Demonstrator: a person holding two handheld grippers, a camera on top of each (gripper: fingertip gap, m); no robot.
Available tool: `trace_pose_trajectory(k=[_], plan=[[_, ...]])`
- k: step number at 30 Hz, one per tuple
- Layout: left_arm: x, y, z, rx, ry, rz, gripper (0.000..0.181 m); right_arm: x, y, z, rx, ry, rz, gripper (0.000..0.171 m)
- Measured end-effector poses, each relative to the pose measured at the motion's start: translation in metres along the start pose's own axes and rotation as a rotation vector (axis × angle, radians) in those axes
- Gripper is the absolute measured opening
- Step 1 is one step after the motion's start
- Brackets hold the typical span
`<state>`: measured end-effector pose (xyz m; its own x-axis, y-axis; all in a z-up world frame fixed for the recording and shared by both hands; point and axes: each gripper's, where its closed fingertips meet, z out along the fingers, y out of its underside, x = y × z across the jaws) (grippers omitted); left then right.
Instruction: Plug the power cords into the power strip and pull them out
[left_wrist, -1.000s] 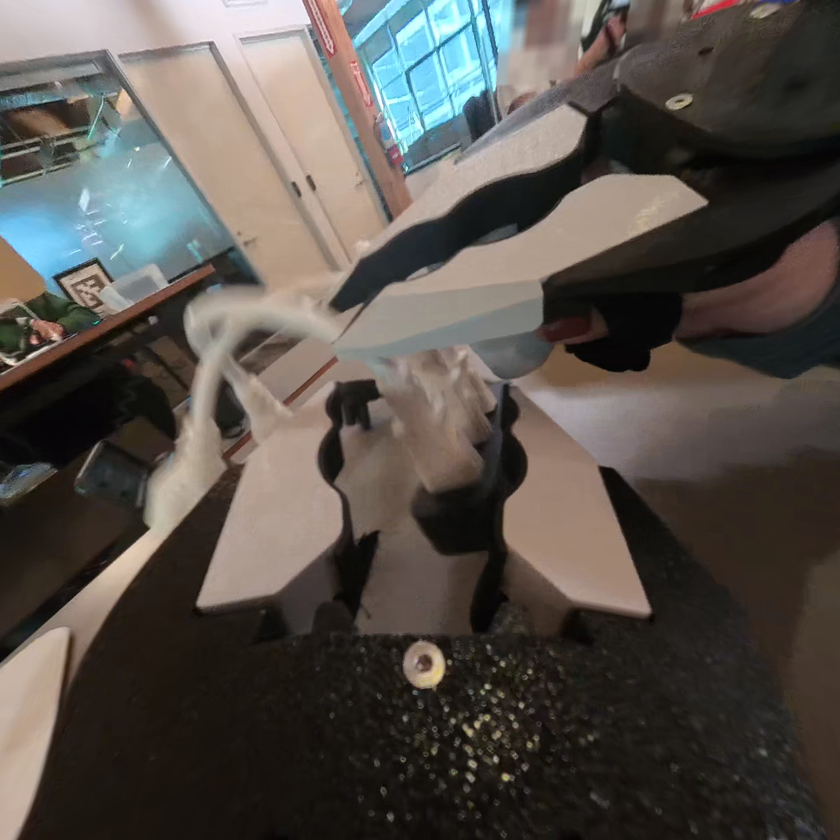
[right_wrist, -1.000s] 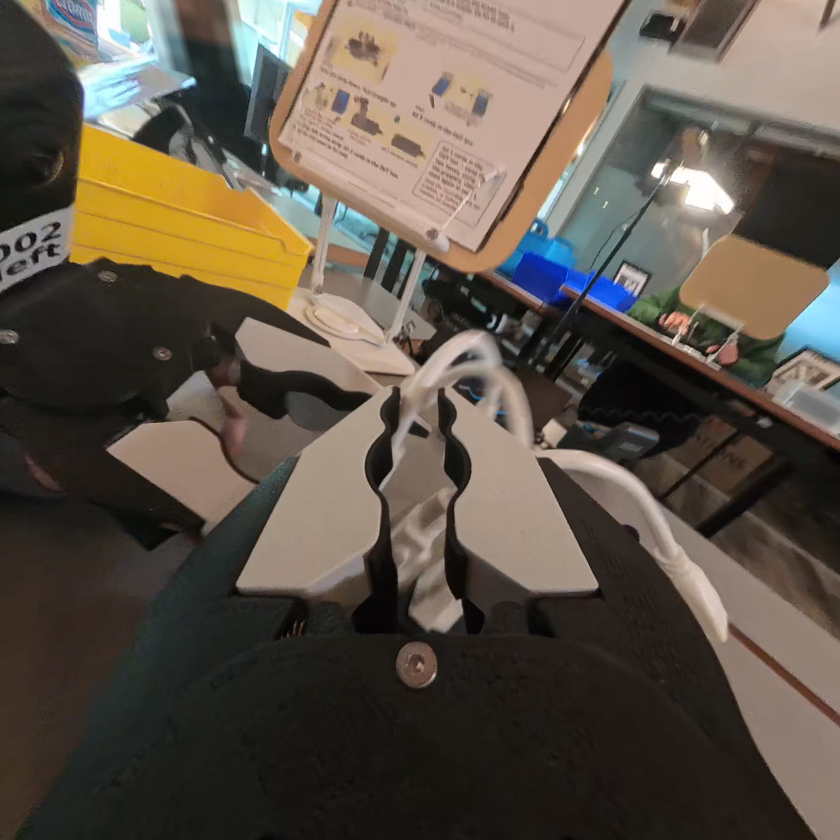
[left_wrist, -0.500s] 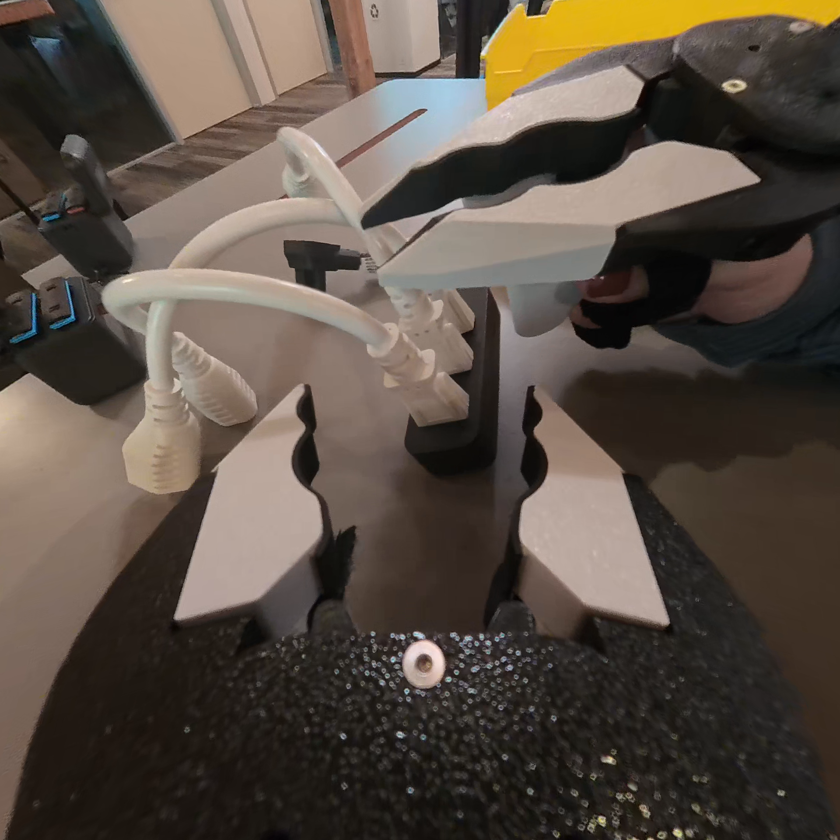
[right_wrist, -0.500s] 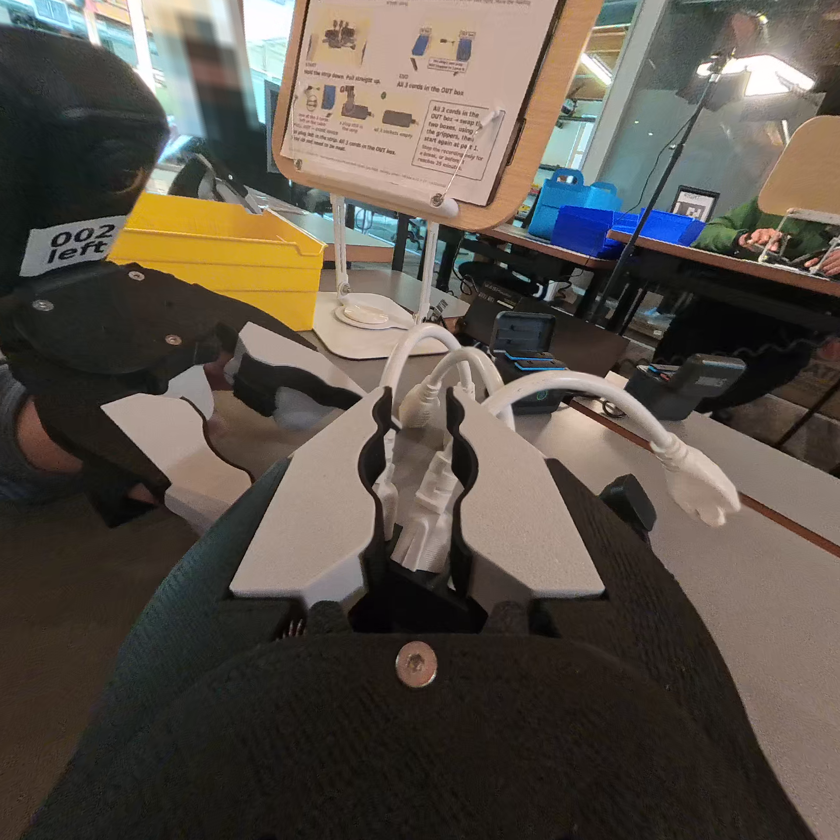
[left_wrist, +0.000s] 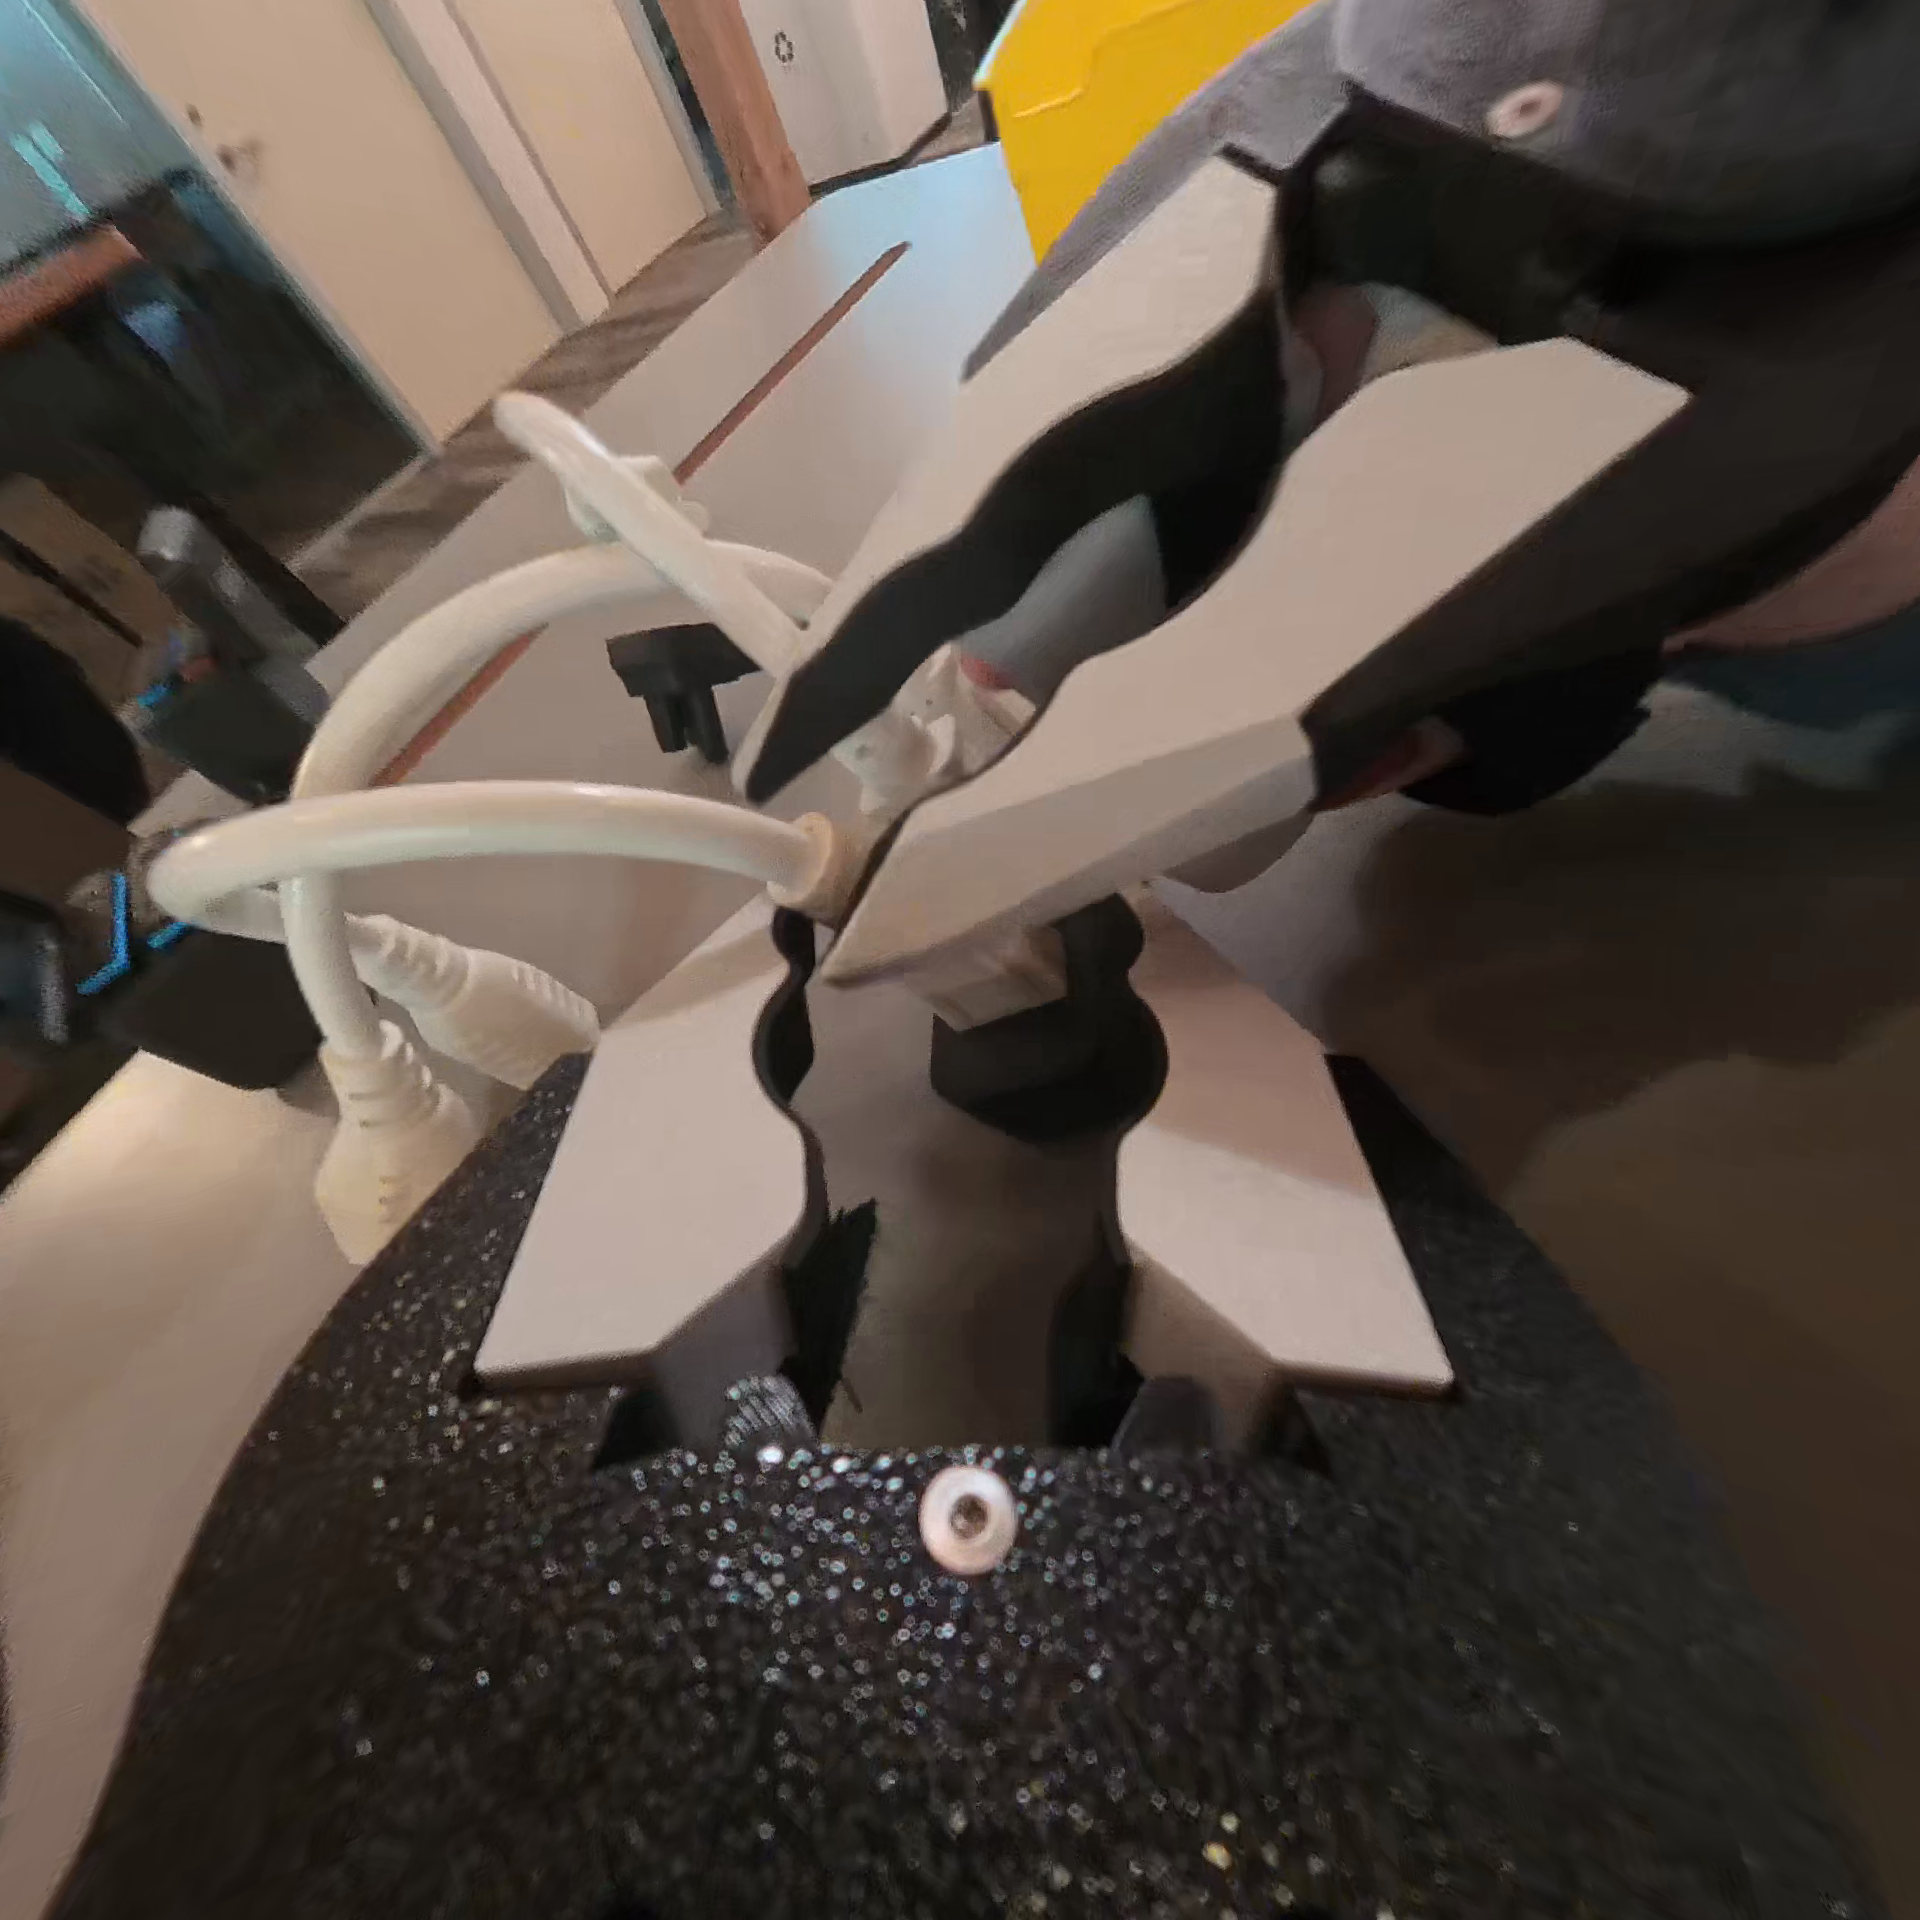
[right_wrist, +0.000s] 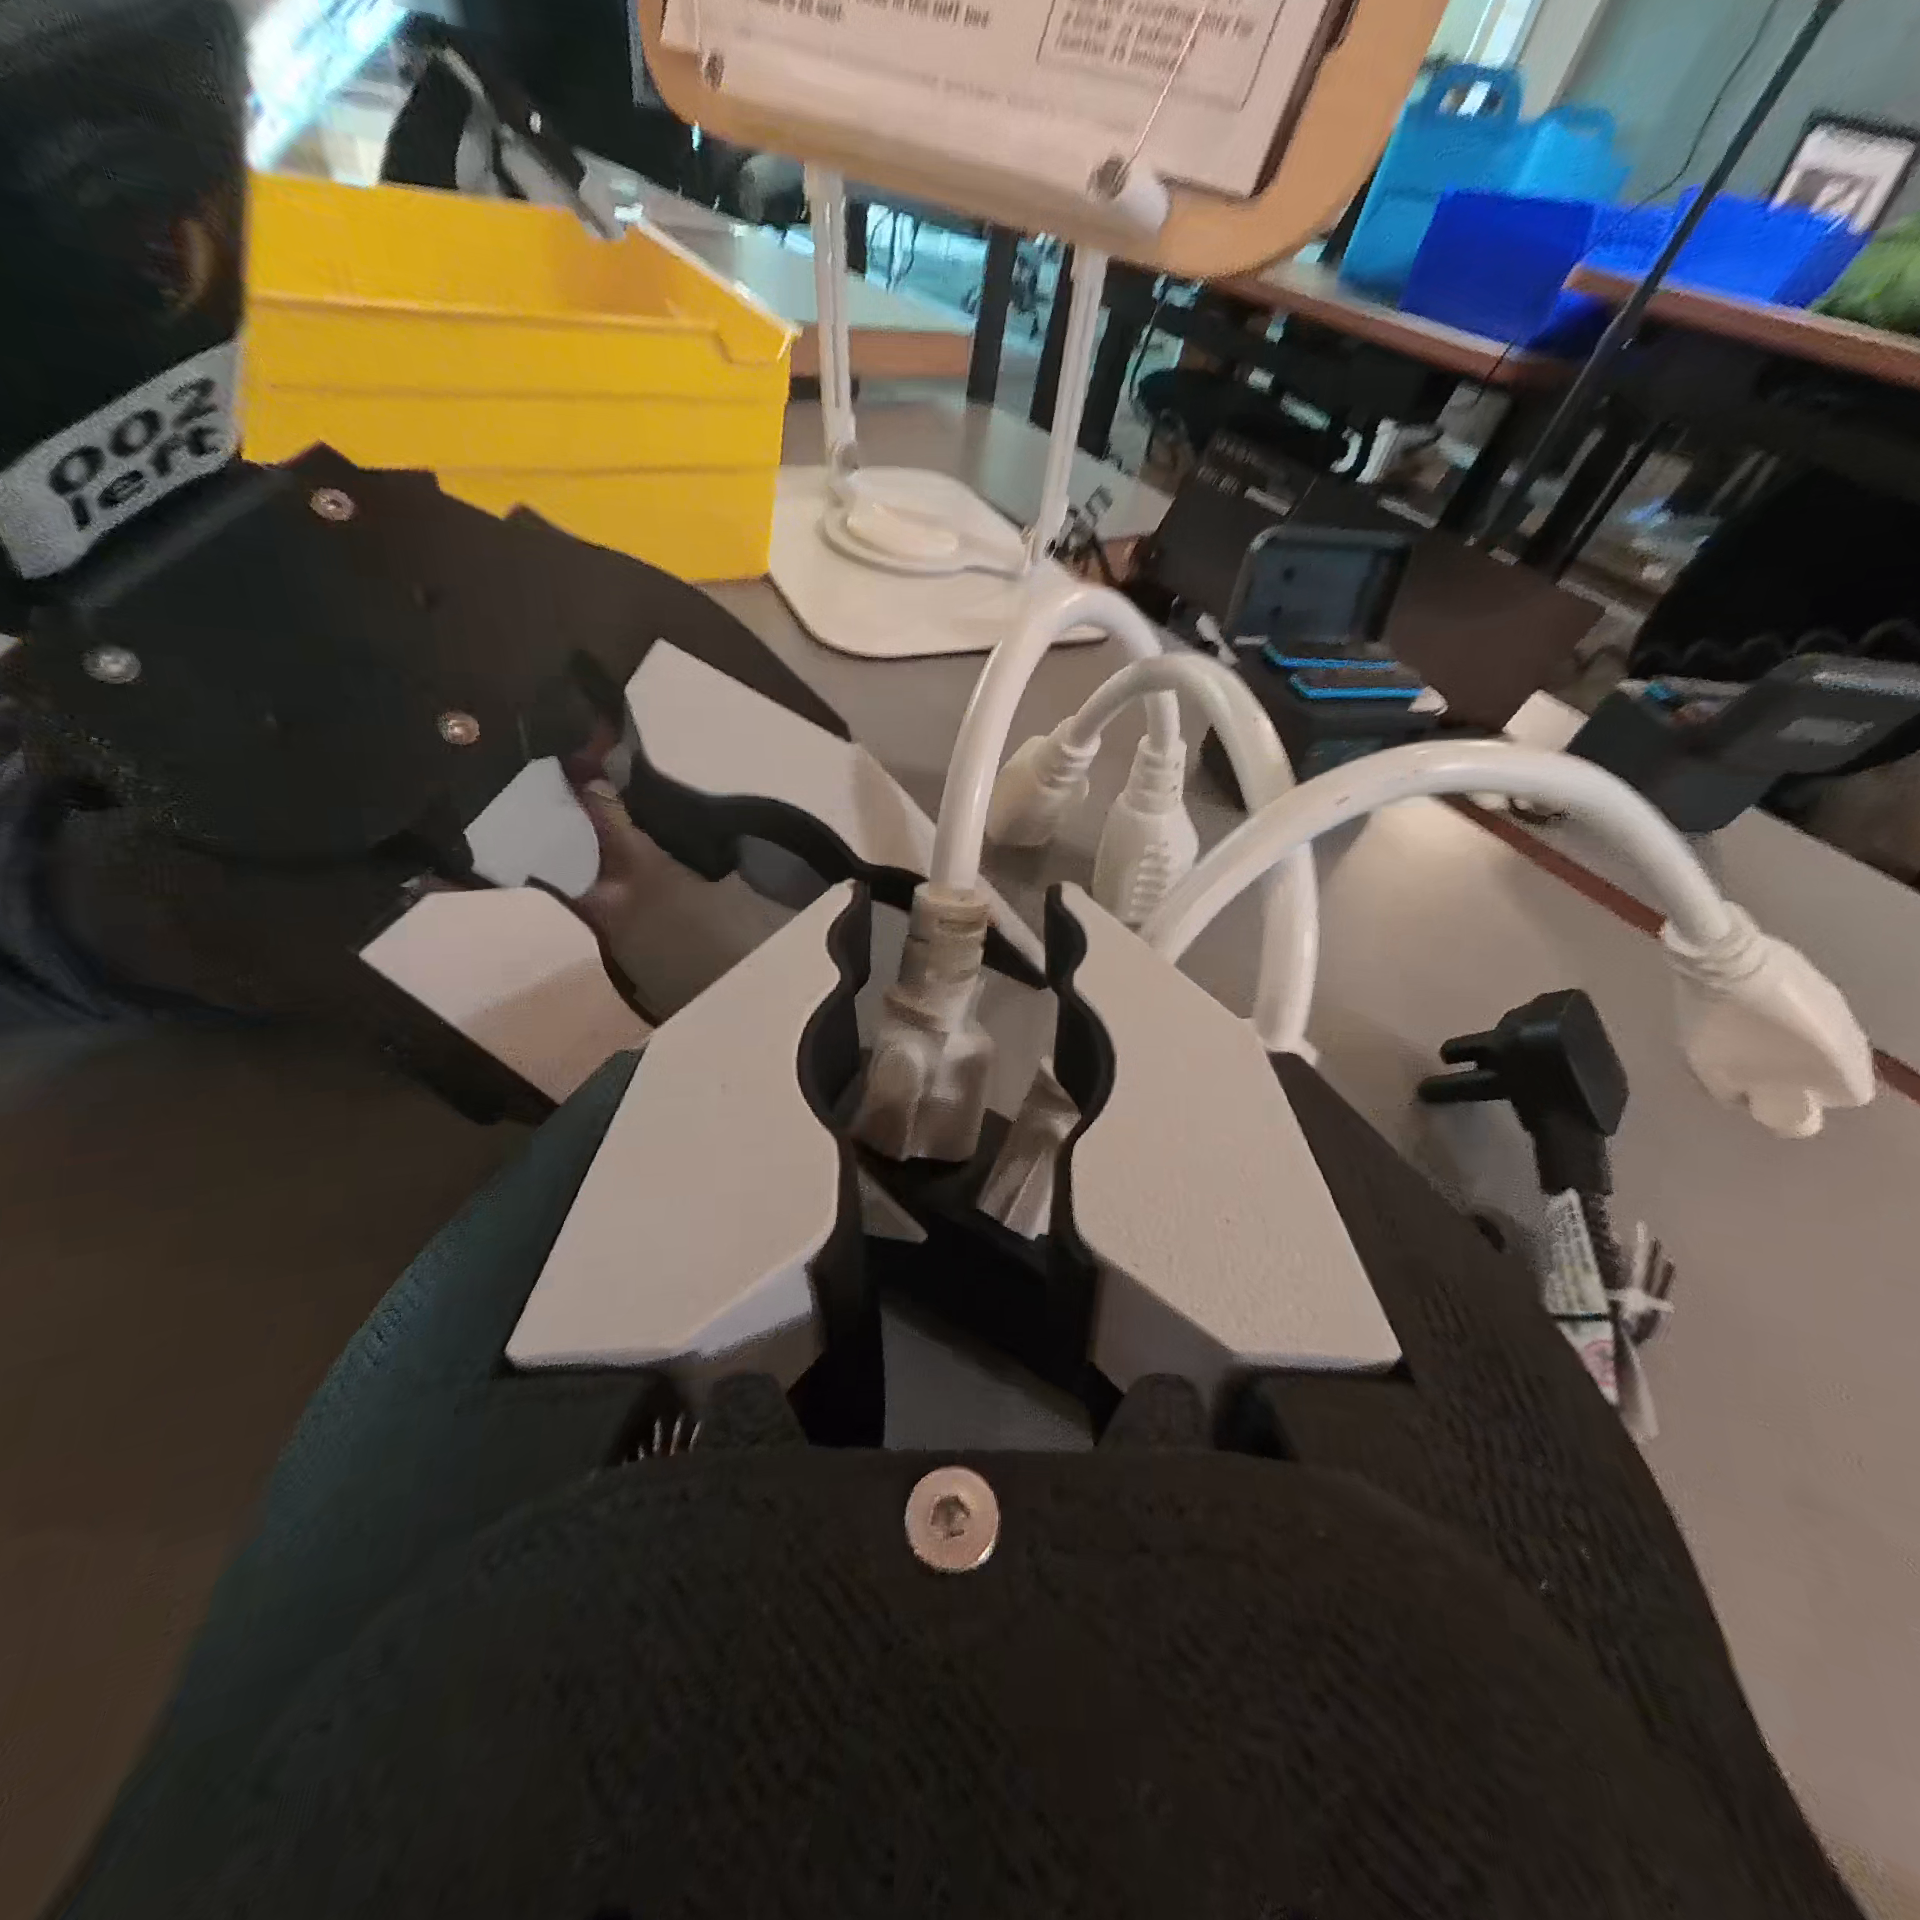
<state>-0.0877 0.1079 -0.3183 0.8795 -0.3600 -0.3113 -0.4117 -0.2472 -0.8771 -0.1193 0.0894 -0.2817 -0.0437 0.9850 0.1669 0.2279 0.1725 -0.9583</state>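
Left wrist view. The black power strip (left_wrist: 1044, 1070) lies on the grey table (left_wrist: 914, 281); it serves as landmark here. The left gripper (left_wrist: 966, 1049) has its fingers apart on either side of the strip's near end; the right finger looks close against the strip, the left stands off it. Whether it presses the strip I cannot tell. Three white power cords (left_wrist: 468, 821) rise from the strip's top and arch away to the left, loose ends drooping to the table left of the strip. Above the strip the right gripper (left_wrist: 831, 831) comes in from the right, fingers parted around the cord plugs. A yellow bin (left_wrist: 1101, 94) sits far behind the strip; its inside is hidden.

Right wrist view. The right gripper (right_wrist: 951, 914) straddles a white plug (right_wrist: 925, 1049) seated in the strip (right_wrist: 966, 1236), fingers spread with a gap either side, not yet pinching. The left gripper (right_wrist: 665, 862) sits left of the strip. A black angled plug (right_wrist: 1548, 1049) lies right of the strip. The yellow bin (right_wrist: 499, 416) stands behind and left; nothing shows in the part I can see.

Judgement: the cords are light and rubbery, and bend freely. The moulded plug body is stiff, the place to grip. The strip is light enough to lift with the plug, so it wants holding down.
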Motion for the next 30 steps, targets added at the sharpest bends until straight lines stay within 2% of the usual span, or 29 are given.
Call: trace_pose_trajectory(k=[6,9,12,15,26,30], plan=[[0.006,-0.001,-0.002,0.011,-0.002,0.072,0.053,-0.003,0.008,0.0,-0.09,0.052,-0.137,0.021],[0.009,0.001,-0.004,-0.004,0.004,0.071,0.055,-0.007,0.011,-0.001,-0.104,0.043,-0.131,0.016],[0.01,0.014,-0.002,-0.097,-0.011,0.038,0.08,-0.005,0.013,-0.004,-0.116,0.008,-0.039,0.015],[0.019,0.021,0.002,-0.174,0.051,-0.078,0.098,-0.001,0.015,-0.009,-0.116,0.002,0.021,0.014],[0.027,0.034,0.011,-0.287,0.165,-0.27,0.079,0.001,0.016,-0.011,-0.149,0.066,0.052,0.014],[0.033,0.03,0.011,-0.271,0.191,-0.255,0.056,0.005,0.016,-0.011,-0.146,0.099,0.073,0.014]])
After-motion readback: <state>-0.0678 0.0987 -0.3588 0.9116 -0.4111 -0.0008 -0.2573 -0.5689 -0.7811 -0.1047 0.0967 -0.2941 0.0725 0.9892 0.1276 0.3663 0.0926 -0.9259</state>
